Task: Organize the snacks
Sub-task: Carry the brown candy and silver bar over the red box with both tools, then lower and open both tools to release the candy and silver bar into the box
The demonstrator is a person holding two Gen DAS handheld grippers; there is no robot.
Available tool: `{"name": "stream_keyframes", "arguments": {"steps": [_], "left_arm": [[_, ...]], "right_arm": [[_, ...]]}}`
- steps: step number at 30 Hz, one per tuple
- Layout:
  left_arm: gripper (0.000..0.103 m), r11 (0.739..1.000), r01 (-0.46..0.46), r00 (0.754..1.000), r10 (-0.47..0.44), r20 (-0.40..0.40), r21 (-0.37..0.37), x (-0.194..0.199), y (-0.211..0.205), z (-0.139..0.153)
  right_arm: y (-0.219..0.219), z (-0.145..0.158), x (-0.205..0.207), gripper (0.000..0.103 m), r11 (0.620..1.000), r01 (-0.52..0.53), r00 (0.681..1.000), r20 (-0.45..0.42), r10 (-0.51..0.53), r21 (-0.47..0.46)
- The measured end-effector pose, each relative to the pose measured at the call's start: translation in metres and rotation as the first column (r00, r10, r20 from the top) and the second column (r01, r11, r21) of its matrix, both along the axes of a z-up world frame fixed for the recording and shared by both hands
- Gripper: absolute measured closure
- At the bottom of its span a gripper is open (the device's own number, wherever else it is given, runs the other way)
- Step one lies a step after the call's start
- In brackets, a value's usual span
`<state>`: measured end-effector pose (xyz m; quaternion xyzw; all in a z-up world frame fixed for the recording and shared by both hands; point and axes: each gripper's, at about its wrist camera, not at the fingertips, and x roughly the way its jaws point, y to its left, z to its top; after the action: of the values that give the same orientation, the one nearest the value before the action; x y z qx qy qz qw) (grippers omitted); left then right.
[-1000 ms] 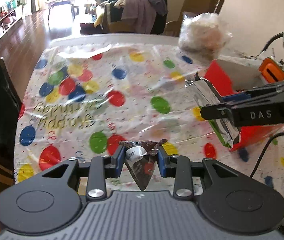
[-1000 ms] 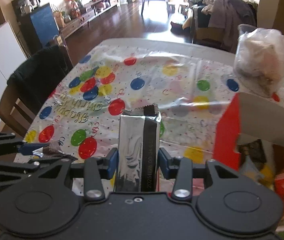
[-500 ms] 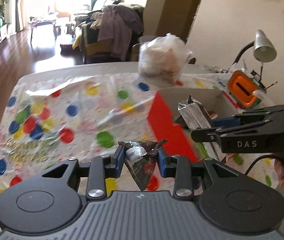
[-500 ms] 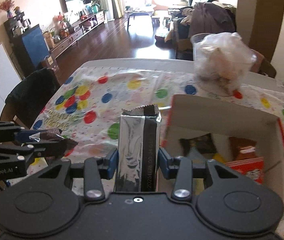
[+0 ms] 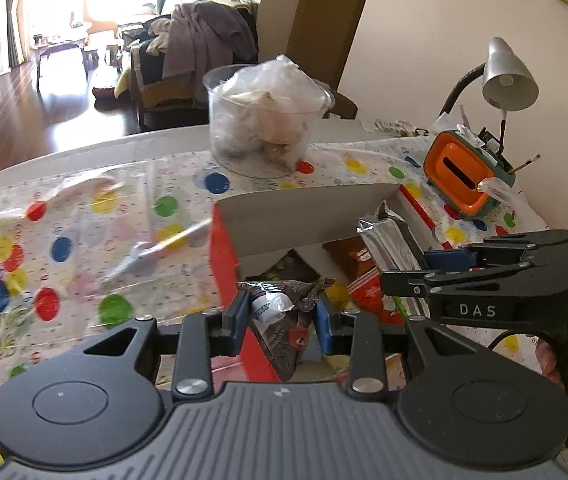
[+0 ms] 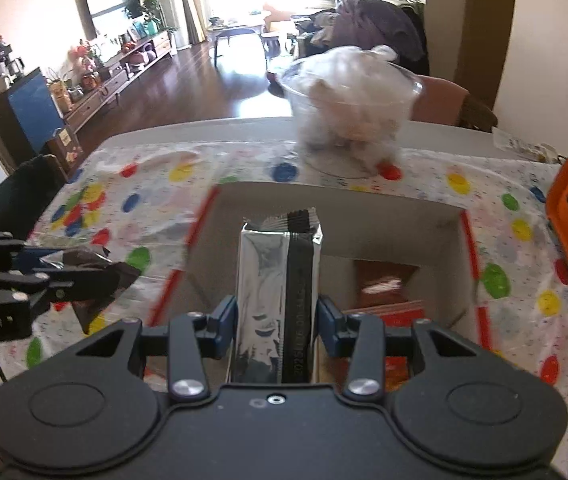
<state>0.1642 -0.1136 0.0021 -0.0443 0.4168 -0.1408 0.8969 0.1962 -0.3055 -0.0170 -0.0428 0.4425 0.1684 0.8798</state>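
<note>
The left gripper (image 5: 279, 318) has its jaws clamped on a small brown snack packet (image 5: 284, 320), above the near left corner of the open red-sided box (image 5: 308, 216). At 3 o'clock in the left wrist view, the right gripper (image 6: 277, 320) grips an upright silver foil packet (image 6: 277, 292) over the box opening. The box stands on the balloon-print tablecloth (image 5: 83, 216); other snacks lie inside it. A clear tub of bagged food (image 5: 267, 116) stands at 12 o'clock beyond the box.

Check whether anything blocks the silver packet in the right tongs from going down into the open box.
Nothing visible does. The right tongs grip the silver packet above the box, whose top is open. Snacks already lie inside at the far right, with bare space beside them.
</note>
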Motion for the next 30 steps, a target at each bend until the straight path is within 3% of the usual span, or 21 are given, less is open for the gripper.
{"name": "stream_keyframes", "arguments": {"steps": [16, 30], "left_arm": [[0.070, 0.998, -0.004, 0.991, 0.012, -0.132, 0.059, 0.070, -0.066, -0.042], [0.070, 0.992, -0.021, 0.961, 0.056, -0.272, 0.128, 0.111, -0.086, -0.085]], "right_arm": [[-0.080, -0.032, 0.048, 0.061, 0.996, 0.086, 0.995, -0.057, -0.087, -0.024], [-0.060, -0.068, 0.068, 0.061, 0.997, -0.011, 0.990, -0.143, 0.001, -0.071]]}}
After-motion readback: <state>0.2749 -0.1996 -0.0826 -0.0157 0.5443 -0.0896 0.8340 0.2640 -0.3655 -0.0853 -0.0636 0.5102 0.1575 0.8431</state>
